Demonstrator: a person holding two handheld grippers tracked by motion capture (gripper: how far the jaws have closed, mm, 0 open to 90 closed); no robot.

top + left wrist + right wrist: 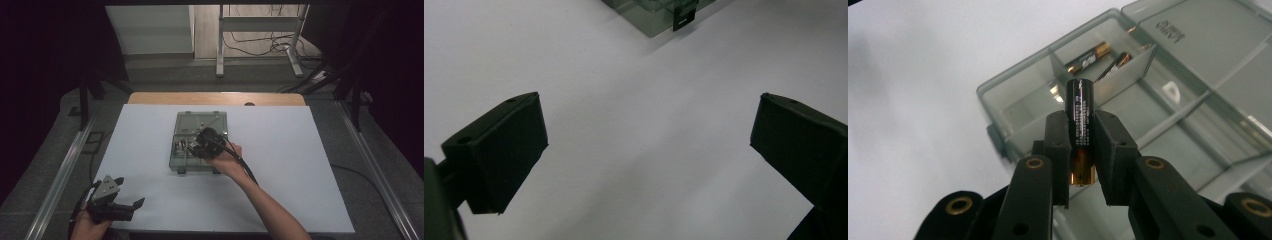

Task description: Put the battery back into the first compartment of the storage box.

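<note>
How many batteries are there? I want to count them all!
3. One battery is pinched upright in the right gripper, over the grey compartment box. Two more lie in a far compartment. Others may hide behind the dividers.

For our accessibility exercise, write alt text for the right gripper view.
Black tongs grip a black and copper battery, held above a grey translucent compartment box on a white table. Two more batteries lie in one far compartment.
</note>
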